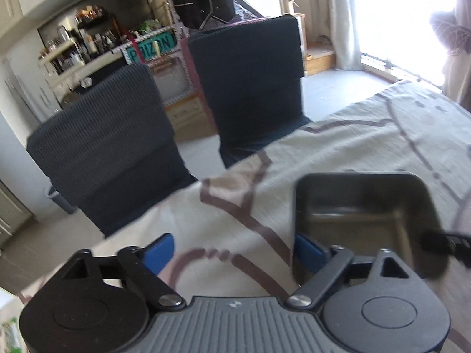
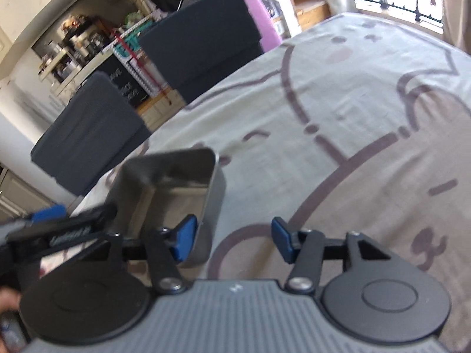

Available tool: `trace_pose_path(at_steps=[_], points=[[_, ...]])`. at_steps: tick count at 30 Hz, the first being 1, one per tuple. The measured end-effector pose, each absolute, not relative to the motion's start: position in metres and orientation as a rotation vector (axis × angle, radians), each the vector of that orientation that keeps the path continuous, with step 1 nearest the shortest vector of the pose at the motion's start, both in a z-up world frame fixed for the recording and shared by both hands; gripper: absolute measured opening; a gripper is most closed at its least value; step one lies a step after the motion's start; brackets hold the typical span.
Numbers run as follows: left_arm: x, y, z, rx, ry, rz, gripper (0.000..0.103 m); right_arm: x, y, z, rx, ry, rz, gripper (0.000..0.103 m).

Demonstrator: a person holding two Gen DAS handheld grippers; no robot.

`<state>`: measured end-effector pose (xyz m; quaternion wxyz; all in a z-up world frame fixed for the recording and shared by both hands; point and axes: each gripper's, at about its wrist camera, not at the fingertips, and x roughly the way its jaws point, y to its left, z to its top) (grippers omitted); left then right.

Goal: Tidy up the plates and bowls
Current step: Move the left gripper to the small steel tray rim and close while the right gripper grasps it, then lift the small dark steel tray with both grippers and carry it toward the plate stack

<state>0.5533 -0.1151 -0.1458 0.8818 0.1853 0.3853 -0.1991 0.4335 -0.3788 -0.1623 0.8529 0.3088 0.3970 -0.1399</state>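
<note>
A dark square bowl (image 1: 368,220) stands empty on the beige tablecloth (image 1: 235,206), near the table's left edge. My left gripper (image 1: 234,253) is open and straddles the bowl's left wall: the right pad is inside the bowl, the left pad outside over the cloth. In the right wrist view the same bowl (image 2: 164,194) is at lower left. My right gripper (image 2: 234,242) is open and straddles its right wall, left pad inside, right pad outside and apart from it. The left gripper's blue pad (image 2: 47,213) shows at the bowl's far side.
Two chairs with dark covers (image 1: 112,153) (image 1: 250,82) stand at the table's far edge. Behind them are cluttered shelves (image 1: 85,44) and a bright window (image 1: 397,14). The cloth with brown line drawings (image 2: 353,103) stretches to the right.
</note>
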Motion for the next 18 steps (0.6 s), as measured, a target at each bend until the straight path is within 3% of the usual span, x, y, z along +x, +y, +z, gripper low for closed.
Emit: trace_pose_path(at_steps=[5,6,8,9,11,18], points=[[0.538,-0.092,-0.140,0.142,0.916,-0.471,0.034,0.422,-0.382,-0.162,0.645,0.800,-0.268,0.046],[0.534,-0.090,-0.141,0.105,0.929,-0.478,0.029,0.422,-0.381,-0.161,0.622,0.797,-0.254,0.039],[0.527,-0.086,-0.141,0.032,0.952,-0.491,0.008,0.422,-0.374,-0.157,0.577,0.789,-0.219,0.024],[0.524,-0.085,-0.142,-0.002,0.959,-0.496,0.003,0.423,-0.373,-0.155,0.564,0.786,-0.195,0.011],[0.518,-0.082,-0.142,-0.031,0.958,-0.471,0.003,0.425,-0.367,-0.151,0.521,0.791,-0.167,0.005],[0.491,-0.067,-0.126,-0.080,0.928,-0.430,0.003,0.419,-0.361,-0.137,0.440,0.819,-0.089,0.004]])
